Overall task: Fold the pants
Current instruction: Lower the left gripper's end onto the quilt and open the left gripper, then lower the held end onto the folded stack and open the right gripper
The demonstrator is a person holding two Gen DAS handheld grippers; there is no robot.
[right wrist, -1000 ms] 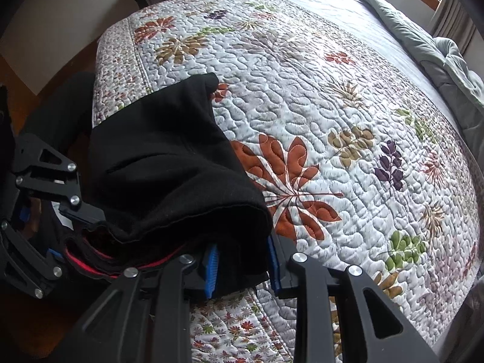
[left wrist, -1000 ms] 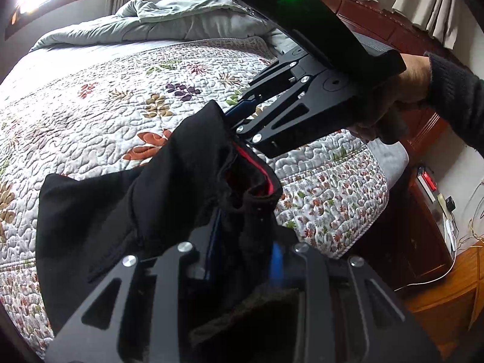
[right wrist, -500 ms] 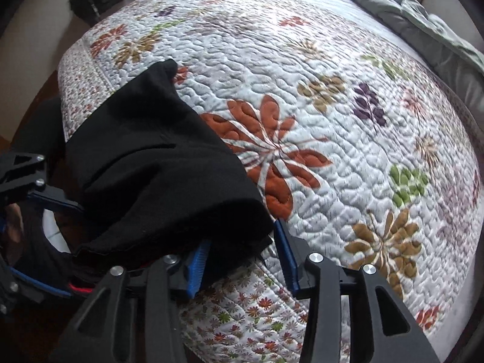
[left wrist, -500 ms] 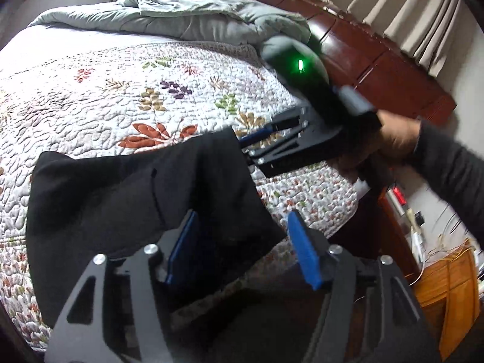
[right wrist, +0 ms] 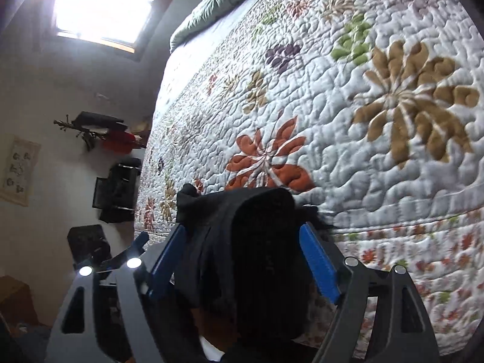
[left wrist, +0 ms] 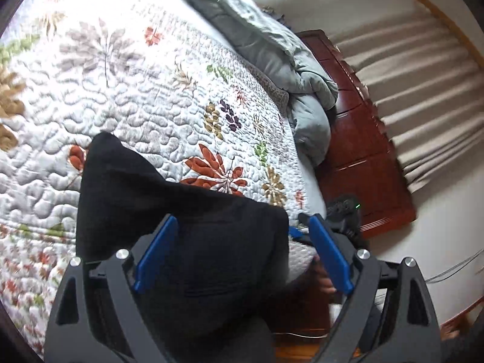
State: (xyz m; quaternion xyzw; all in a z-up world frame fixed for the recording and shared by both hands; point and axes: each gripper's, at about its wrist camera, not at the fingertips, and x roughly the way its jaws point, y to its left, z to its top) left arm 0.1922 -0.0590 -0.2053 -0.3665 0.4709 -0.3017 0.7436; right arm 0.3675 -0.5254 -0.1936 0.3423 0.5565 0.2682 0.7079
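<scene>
Both tongs wide on my end. Left tongs (left wrist: 242,251): jaws have just been opening, blue pads (left wrist: 155,255) spread, black pants (left wrist: 187,211) sit between them but neither pad is pressing, so no grip. Right tongs (right wrist: 242,260): same story, jaws just been opening, pads (right wrist: 317,267) clear of the cloth on both sides, a bunched edge of the pants (right wrist: 257,242) lies in the gap, loose. Pants are on the near edge of the bed, lying on the floral quilt (left wrist: 145,90); in the left wrist view the cloth runs from between the jaws up to a point at the far left, just beside an orange leaf print. In the right wrist view the bunched end stops right under a big orange flower (right wrist: 266,160) on the quilt. Part of the pants hangs off the near bed edge toward me, how much I can't tell. Right tongs' body shows in the left wrist view at the right, a green light (left wrist: 358,206) on it, close to the pants' right edge. Farther out: grey-green duvet (left wrist: 272,45) heaped at the far side of the bed, dark red wooden headboard (left wrist: 363,157) behind it, beige curtain (left wrist: 423,90) to the right. Right wrist view also has a bright window (right wrist: 99,3) far left. Frames are somewhat motion-blurred.
</scene>
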